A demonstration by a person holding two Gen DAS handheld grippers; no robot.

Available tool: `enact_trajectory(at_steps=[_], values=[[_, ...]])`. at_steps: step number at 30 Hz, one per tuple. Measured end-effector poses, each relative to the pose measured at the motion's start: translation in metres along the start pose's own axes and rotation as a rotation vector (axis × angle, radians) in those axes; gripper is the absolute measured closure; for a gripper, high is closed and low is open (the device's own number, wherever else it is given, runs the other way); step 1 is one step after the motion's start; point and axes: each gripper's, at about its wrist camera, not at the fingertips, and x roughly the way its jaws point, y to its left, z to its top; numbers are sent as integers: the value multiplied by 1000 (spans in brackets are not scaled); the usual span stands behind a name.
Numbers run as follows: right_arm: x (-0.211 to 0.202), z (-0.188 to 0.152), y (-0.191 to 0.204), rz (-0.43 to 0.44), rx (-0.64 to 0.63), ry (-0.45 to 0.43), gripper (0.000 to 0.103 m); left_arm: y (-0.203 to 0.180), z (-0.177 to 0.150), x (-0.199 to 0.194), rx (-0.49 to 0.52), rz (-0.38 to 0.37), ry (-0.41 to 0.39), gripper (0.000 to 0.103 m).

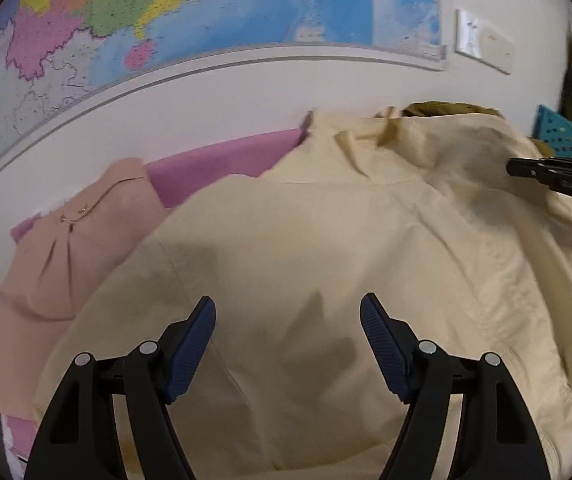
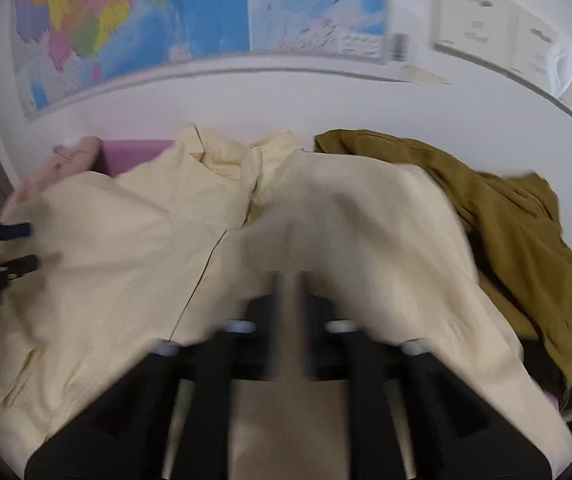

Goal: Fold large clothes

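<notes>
A large cream shirt point(image 1: 326, 240) lies spread and rumpled over the work surface, collar toward the wall. My left gripper point(image 1: 288, 304) hovers open over its middle, blue pads wide apart and nothing between them. It also shows at the left edge of the right wrist view as the left gripper point(image 2: 29, 245), above the cream shirt point(image 2: 125, 232). My right gripper point(image 2: 290, 276) hangs over the shirt's right half; its fingers are blurred and stand close together with a slim gap. From the left wrist view the right gripper point(image 1: 514, 168) reaches in from the right edge.
An olive garment point(image 2: 506, 208) is heaped to the right of the shirt. A peach garment point(image 1: 65, 248) lies at the left on a purple cloth point(image 1: 221, 164). A teal basket point(image 1: 562, 136) sits at the far right. A map point(image 1: 165, 8) hangs on the white wall behind.
</notes>
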Motion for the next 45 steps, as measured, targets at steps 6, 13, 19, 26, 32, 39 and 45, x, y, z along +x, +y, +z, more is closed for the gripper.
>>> enact_trajectory(at_steps=[6, 13, 19, 26, 32, 39, 45], values=[[-100, -83, -59, 214, 307, -87, 35, -24, 0, -37, 28, -59, -92, 27], [-173, -222, -119, 208, 683, -83, 32, -63, 6, -46, 97, -132, -122, 24], [-171, -263, -135, 180, 876, -101, 33, -86, 6, -33, 103, -197, -82, 24], [-166, -255, -170, -67, 1012, -277, 32, -97, 1, -33, 114, -213, -72, 23], [-172, -247, -210, -159, 1117, -413, 86, -85, 3, -28, 74, -216, -49, 23], [-229, -111, -125, -224, 476, -513, 92, -66, 7, -36, 36, -217, -87, 23], [-178, -18, 22, -158, -95, -393, 87, -47, 17, -48, -22, -219, -148, 22]])
